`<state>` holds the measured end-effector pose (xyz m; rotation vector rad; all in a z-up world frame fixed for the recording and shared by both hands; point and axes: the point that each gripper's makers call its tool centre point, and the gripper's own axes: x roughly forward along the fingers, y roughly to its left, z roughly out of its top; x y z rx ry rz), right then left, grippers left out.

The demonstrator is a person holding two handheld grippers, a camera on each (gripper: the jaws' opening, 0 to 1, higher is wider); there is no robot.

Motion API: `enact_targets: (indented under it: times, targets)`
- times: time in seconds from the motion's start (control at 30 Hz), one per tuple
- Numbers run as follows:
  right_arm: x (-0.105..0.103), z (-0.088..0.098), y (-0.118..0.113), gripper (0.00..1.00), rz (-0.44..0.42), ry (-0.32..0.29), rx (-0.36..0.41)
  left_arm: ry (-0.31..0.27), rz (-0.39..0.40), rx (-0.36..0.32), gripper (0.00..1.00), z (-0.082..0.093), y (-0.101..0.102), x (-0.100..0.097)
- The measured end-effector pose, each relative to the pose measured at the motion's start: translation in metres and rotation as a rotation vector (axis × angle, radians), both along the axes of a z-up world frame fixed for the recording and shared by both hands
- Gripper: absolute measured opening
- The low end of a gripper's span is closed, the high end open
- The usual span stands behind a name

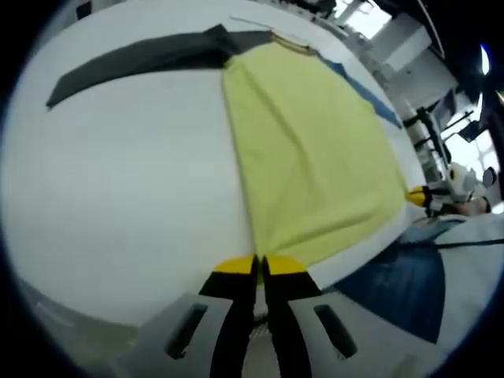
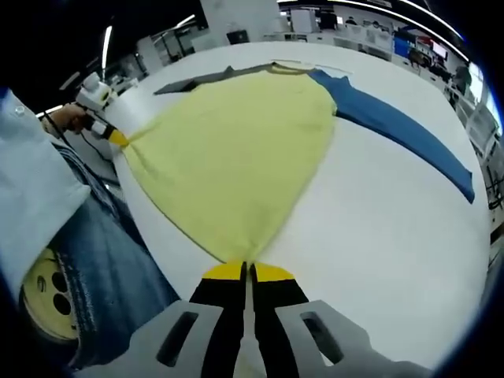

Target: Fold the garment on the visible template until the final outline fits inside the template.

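A garment with a yellow body (image 1: 307,157) lies spread on the white table (image 1: 118,189), one dark grey sleeve (image 1: 142,59) stretched out and a blue sleeve (image 2: 402,126) on the other side. My left gripper (image 1: 259,264) is shut on one bottom corner of the yellow hem. My right gripper (image 2: 247,270) is shut on the other bottom corner, and the hem is pulled taut between the two. The left gripper (image 2: 110,134) also shows in the right gripper view, and the right gripper (image 1: 421,197) shows in the left gripper view.
The person in blue jeans (image 2: 102,268) and a white sleeve (image 2: 31,197) stands at the table's near edge. Benches and equipment (image 1: 425,71) lie beyond the far edge. White tabletop (image 2: 378,228) stretches beside the garment.
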<state>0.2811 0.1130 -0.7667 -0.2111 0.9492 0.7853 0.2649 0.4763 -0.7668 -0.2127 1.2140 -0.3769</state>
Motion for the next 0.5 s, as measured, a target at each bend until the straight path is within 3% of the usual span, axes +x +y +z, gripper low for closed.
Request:
enact_targets:
  times: [0.5]
  targets:
    - [-0.0009, -0.0031, 0.0011, 0.04, 0.012, -0.014, 0.010, -0.029, -0.058, 0.056, 0.01, -0.0002, 0.0019, -0.0041]
